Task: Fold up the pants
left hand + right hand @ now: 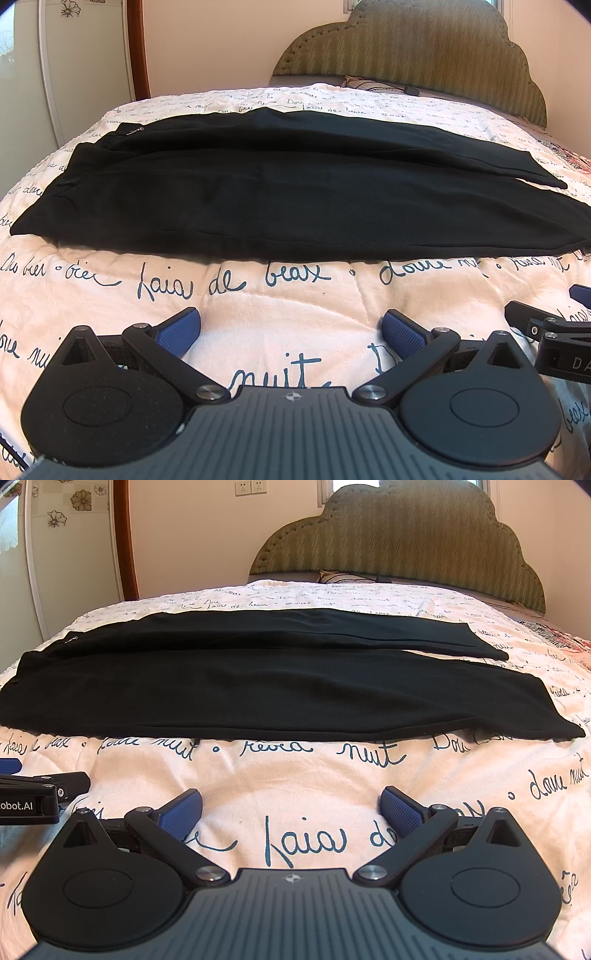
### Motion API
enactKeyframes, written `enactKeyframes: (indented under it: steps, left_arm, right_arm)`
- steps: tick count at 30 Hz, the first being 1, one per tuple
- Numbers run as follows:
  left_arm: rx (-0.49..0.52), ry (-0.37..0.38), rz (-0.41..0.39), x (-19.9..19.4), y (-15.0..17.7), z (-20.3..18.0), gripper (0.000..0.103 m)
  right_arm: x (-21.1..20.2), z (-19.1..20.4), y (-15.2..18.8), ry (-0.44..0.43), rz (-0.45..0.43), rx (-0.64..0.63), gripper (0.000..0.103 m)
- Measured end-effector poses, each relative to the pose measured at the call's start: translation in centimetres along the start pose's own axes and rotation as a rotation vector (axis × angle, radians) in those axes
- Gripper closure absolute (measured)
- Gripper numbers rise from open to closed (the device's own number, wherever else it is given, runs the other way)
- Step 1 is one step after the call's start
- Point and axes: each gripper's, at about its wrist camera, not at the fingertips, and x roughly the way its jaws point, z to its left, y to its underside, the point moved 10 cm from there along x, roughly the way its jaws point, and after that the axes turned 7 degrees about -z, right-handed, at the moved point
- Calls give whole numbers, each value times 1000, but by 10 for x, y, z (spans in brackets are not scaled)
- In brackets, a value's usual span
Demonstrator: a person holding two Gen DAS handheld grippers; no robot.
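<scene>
Both the left claw (291,328) and right claw (291,806) hover with fingers apart, holding nothing, above the quilt (295,306). The black pants (280,686) lie flat beyond, unfolded. Folding hasn't started; next, probably, reach and grip the near edge.

Cream script-printed quilt (295,295); scalloped green headboard (399,535) behind; wall sockets (251,487); flower-patterned panel (70,502) left
</scene>
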Motion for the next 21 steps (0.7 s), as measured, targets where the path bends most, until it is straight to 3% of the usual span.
enactKeyframes:
  steps: [21]
  left_arm:
    - [1, -1, -5, 0, 1, 0, 0]
  right_arm:
    - [0, -1, 0, -1, -3, 1, 0]
